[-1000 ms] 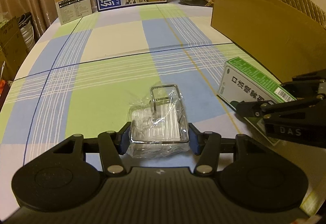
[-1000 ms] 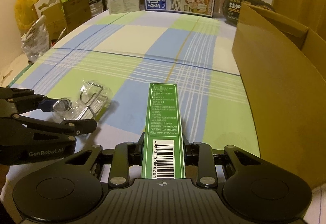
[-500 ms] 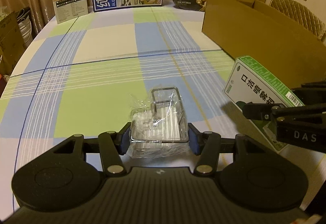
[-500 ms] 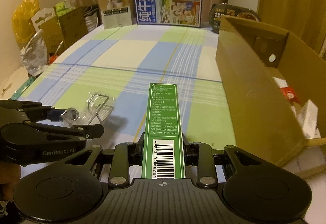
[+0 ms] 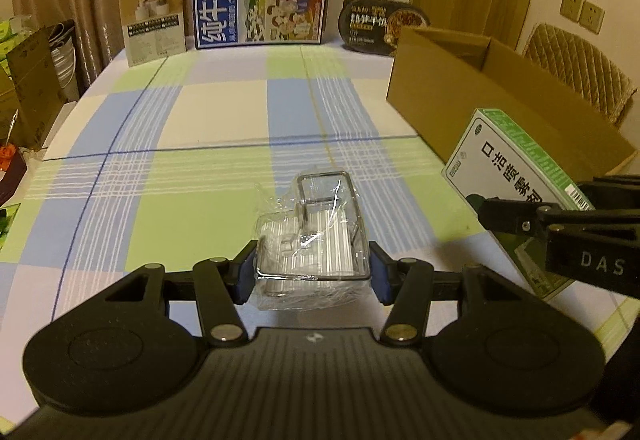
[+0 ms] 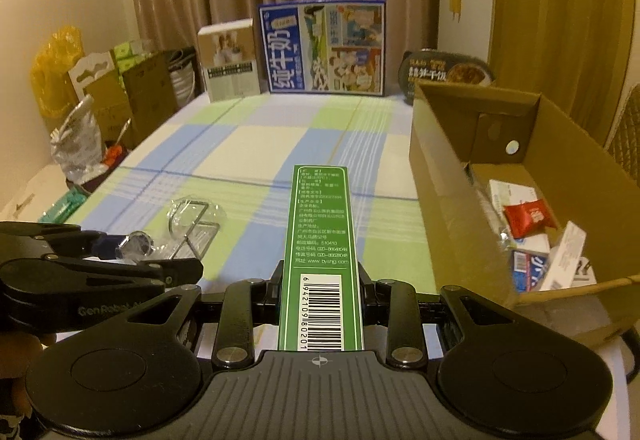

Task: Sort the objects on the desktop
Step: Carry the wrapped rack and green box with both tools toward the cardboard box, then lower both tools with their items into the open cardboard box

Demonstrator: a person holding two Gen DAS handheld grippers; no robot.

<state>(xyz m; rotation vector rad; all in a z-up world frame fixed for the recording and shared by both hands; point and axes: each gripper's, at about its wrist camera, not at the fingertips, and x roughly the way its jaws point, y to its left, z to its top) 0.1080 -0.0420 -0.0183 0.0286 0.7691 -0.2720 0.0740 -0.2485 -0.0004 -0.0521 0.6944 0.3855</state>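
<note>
Evidently both tools are loaded at once. The green carton (image 6: 321, 260) runs lengthwise between the jaws of the right gripper (image 6: 320, 294), which are clamped on its two long sides near the barcode end, so most of it juts forward past the fingertips. The plastic-wrapped clear holder (image 5: 314, 240), with a wire loop at its far end, sits between the jaws of the left gripper (image 5: 313, 272), which are closed onto its near half. Whether either thing is clear of the checked tablecloth (image 5: 200, 176) I cannot say for sure, though the carton looks raised in the left wrist view.

Judging by that, the step in hand is the carry, with both picks done. The cardboard box (image 6: 440, 176) stands ahead and to the right of the right jaws, its near wall just beside the carton's line. The next move calls for swinging the carton rightward, over that wall, and parting the jaws once it is above the inside.

Already in the box lie a red packet (image 6: 528, 218), a few white cartons (image 6: 514, 192) and a blue-and-white pack (image 6: 530, 268), crowded toward the near end.
</note>
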